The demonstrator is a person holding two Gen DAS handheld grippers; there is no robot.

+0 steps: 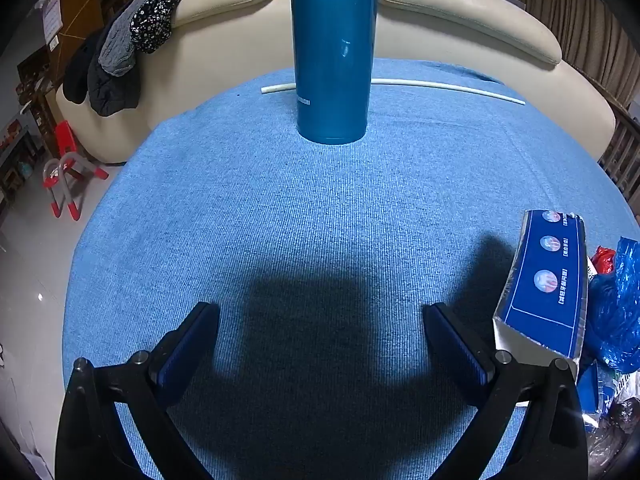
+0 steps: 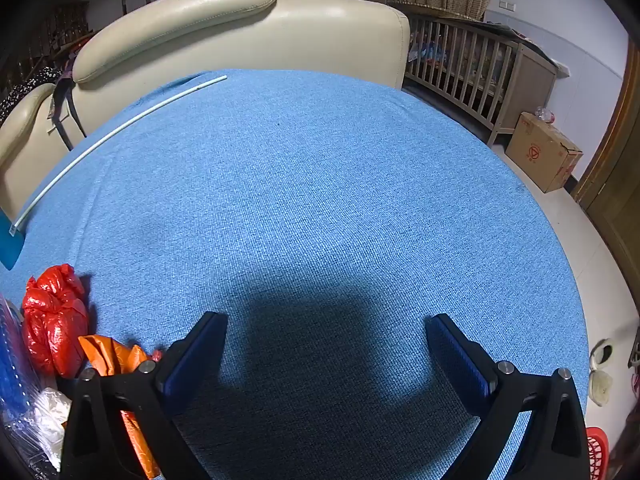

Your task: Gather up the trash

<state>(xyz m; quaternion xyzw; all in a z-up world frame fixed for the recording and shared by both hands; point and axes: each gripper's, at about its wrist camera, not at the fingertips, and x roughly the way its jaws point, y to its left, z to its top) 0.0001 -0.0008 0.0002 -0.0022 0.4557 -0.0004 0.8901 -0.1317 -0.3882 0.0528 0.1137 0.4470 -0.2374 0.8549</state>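
Observation:
My left gripper (image 1: 320,320) is open and empty above the blue tablecloth (image 1: 280,208). To its right stands a torn blue carton (image 1: 548,284) beside crumpled blue plastic (image 1: 616,304) and a red scrap (image 1: 603,259). My right gripper (image 2: 326,332) is open and empty over the cloth (image 2: 320,184). At its left lie a crumpled red bag (image 2: 54,320), an orange bag (image 2: 114,358), white plastic (image 2: 52,420) and a blue wrapper (image 2: 12,364). A thin white tube (image 1: 440,87) lies along the far edge and shows in the right wrist view too (image 2: 120,134).
A tall teal bottle (image 1: 332,52) stands upright ahead of the left gripper. A cream sofa (image 2: 248,36) backs the table, with clothes (image 1: 120,52) draped on it. A wooden crib (image 2: 480,72), a cardboard box (image 2: 544,152) and a red basket (image 2: 598,456) sit at the right.

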